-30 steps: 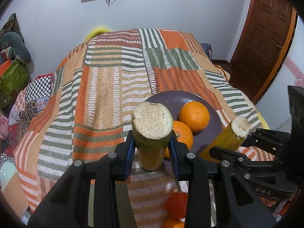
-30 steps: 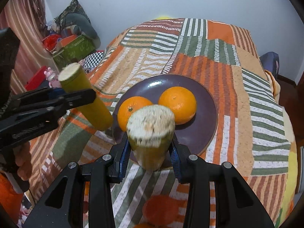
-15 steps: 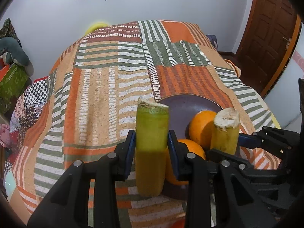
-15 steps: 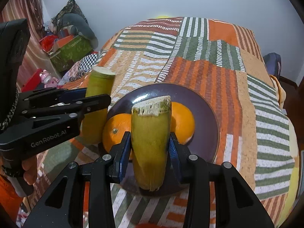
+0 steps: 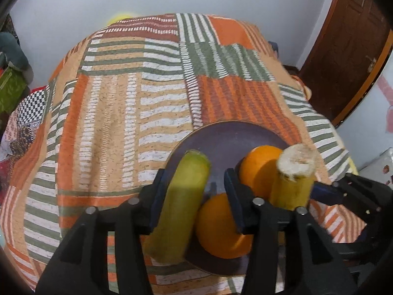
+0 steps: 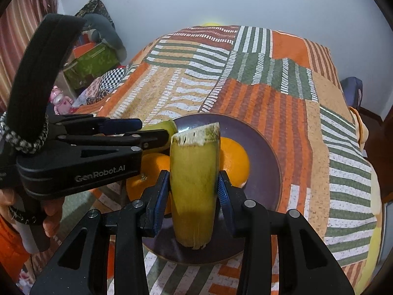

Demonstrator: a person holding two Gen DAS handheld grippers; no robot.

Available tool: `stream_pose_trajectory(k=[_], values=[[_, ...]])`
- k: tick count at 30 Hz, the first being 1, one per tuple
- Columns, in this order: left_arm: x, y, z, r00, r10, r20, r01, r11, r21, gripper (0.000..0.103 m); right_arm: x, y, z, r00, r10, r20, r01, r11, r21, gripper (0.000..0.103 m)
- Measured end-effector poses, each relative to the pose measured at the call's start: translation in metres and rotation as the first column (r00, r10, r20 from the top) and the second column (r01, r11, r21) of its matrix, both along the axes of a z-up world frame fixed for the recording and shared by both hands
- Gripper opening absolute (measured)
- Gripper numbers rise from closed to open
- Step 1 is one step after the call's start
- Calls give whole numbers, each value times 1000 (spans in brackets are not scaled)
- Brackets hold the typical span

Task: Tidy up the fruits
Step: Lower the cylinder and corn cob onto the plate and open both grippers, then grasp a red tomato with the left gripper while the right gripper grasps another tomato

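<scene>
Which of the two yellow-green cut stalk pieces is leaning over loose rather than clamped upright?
The stalk piece in the left hand-held gripper: it tilts against one pad, jaws just opened. The other piece stands upright, clamped in the right hand-held gripper.

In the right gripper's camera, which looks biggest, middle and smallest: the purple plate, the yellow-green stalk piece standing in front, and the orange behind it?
1. Purple plate, widest by far.
2. Yellow-green stalk piece, though it sits nearest the camera, which makes it look bigger.
3. Orange, partly hidden behind the stalk piece, so its full size is unsure.
</scene>
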State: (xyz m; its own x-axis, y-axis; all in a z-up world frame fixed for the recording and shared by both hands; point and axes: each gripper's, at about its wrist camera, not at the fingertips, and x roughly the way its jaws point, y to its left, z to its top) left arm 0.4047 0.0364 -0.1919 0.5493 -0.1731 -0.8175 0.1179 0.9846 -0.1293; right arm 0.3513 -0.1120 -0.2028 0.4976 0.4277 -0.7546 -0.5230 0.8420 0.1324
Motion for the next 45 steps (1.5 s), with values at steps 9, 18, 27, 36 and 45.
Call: stream_pose_trajectory(k=[9, 18, 27, 36, 45], values=[[-41, -12, 36, 994, -38, 100, 29, 995, 96, 50, -18, -8, 10, 1000, -1, 20, 1, 1000, -8, 47], [-109, -6, 64, 989, -19, 150, 12, 999, 43, 55, -58, -31, 34, 997, -19, 71, 18, 1000, 5, 52], [-158, -9, 51, 994, 0, 113, -4, 999, 43, 56, -94, -51, 39, 994, -33, 100, 32, 999, 8, 60], [-182, -14, 10, 1000, 6, 28, -6, 1000, 18, 56, -113, -61, -3, 999, -43, 8, 44, 999, -5, 65], [-177, -30, -20, 1000, -24, -17, 25, 1000, 18, 56, -115, -53, -31, 998, -32, -50, 32, 999, -13, 65]])
